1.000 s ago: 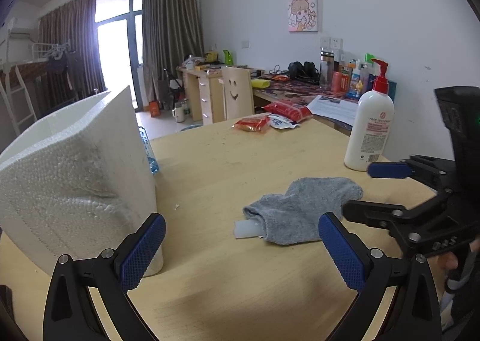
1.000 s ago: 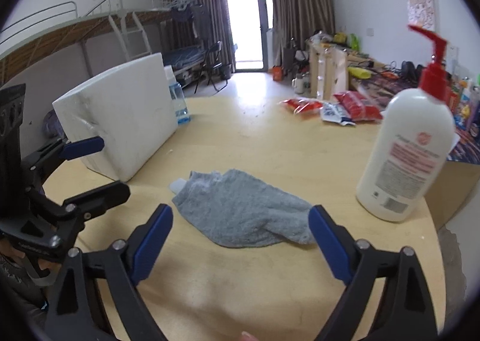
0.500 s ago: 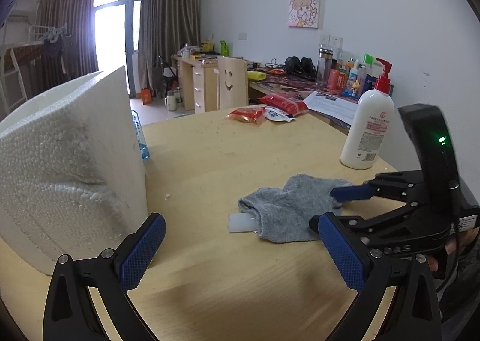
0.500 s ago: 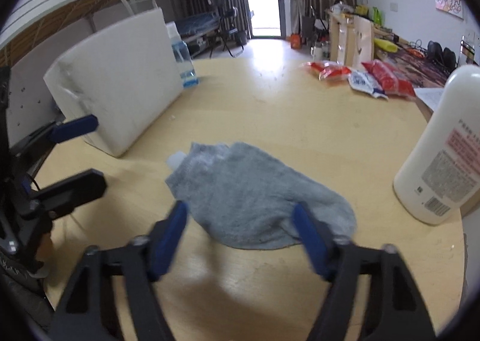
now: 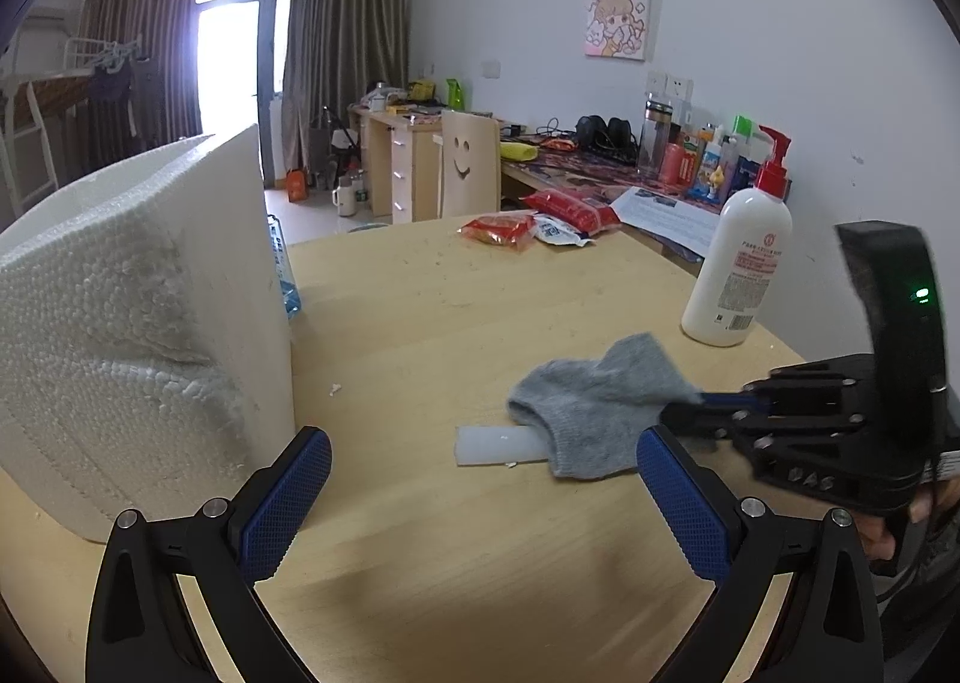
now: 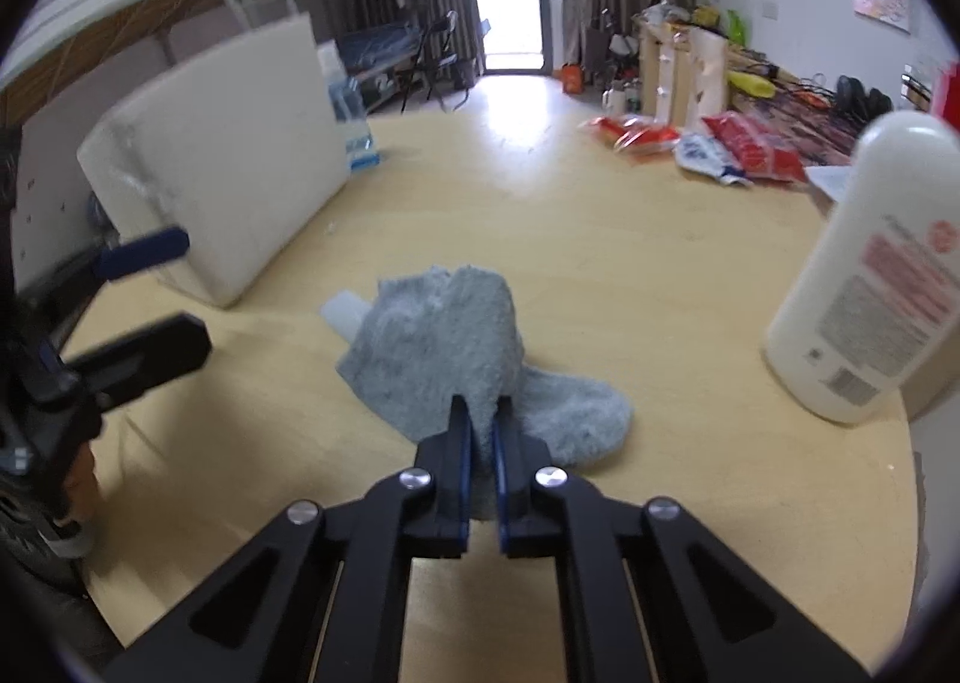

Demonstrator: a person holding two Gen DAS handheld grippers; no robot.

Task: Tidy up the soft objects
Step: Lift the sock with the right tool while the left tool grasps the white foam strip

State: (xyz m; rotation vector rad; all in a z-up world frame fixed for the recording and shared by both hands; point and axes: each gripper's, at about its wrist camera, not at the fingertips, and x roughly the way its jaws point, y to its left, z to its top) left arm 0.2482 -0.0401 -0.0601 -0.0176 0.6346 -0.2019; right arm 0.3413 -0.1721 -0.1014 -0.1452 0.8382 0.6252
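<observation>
The right tool [image 6: 482, 431] is closing its blue pads on a pinched-up fold of the grey sock [image 6: 456, 347], and cloth fills the narrow gap between them; how much of the fold sits inside is hidden by the black fingers. The sock lies on the wooden bench [image 6: 600, 275] toward its right edge, part of it raised into a ridge and the rest flat. A pale translucent piece [image 5: 498, 445] sticks out of the sock's open end; what it is cannot be made out, and most of it is covered by the cloth. In the left wrist view the right tool [image 5: 696, 404] comes in from the right edge, its tips buried in the sock. The left tool [image 5: 483, 488] hangs with its pads wide apart and nothing between them, low over the near edge of the bench. A white foam block [image 5: 138, 323] stands along the left edge, cut off by the frame, and hides most of a clear bottle [image 5: 282, 269] behind it. A white pump bottle [image 5: 741, 263] stands near the right edge, its top lost from the right wrist view. Snack packets [image 5: 540, 221] lie at the far edge, their print unreadable.
</observation>
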